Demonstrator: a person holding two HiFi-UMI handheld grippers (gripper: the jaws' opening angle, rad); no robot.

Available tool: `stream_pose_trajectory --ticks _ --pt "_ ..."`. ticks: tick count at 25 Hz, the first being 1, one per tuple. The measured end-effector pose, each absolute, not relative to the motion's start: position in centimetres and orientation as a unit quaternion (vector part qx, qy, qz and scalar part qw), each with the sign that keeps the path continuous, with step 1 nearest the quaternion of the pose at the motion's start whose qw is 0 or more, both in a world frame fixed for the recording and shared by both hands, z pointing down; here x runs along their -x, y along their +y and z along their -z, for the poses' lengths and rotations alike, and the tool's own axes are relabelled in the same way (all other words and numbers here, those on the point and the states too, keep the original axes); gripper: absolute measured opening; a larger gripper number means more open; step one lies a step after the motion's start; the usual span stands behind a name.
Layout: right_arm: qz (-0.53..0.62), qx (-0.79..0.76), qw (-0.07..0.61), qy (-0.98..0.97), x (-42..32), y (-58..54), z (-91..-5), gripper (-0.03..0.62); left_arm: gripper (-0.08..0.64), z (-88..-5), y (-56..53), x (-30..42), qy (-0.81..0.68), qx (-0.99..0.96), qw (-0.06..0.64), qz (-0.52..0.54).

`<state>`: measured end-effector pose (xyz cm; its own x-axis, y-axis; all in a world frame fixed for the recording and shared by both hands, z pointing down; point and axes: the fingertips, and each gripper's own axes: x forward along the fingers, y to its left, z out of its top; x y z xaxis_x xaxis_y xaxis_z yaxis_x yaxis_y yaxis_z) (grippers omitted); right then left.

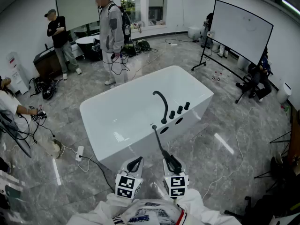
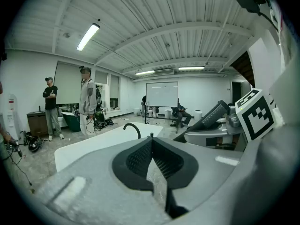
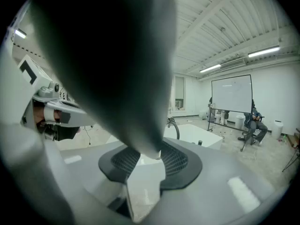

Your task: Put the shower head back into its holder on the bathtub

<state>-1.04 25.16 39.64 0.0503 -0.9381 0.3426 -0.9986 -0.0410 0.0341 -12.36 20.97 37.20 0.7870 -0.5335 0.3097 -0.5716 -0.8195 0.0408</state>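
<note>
The white bathtub point(image 1: 117, 121) stands in the middle of the head view, with a black curved faucet point(image 1: 161, 104), three black knobs point(image 1: 179, 109) and two dark oval openings point(image 1: 164, 130) on its near right deck. My right gripper point(image 1: 172, 162) is shut on the black shower head point(image 1: 171, 161) just short of the tub's near corner; its hose point(image 1: 158, 139) runs up to the deck. In the right gripper view the shower head point(image 3: 117, 55) fills the upper frame, with the pads point(image 3: 174, 159) against it. My left gripper point(image 1: 135, 163) sits beside it, shut and empty point(image 2: 151, 146).
Two people point(image 1: 110, 32) stand beyond the tub at the back left. A whiteboard point(image 1: 241, 29) on a stand is at the back right with a seated person point(image 1: 258, 81) near it. A power strip and cables point(image 1: 82, 156) lie on the floor left of the tub.
</note>
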Motion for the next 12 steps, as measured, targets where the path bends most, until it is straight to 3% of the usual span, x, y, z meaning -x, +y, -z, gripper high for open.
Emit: stream_pose_trajectory --ticks 12 --pt "-0.115 -0.706 0.132 -0.687 0.6 25.6 -40.0 0.137 0.002 -38.3 21.3 11.2 -0.293 -0.941 0.073 -0.152"
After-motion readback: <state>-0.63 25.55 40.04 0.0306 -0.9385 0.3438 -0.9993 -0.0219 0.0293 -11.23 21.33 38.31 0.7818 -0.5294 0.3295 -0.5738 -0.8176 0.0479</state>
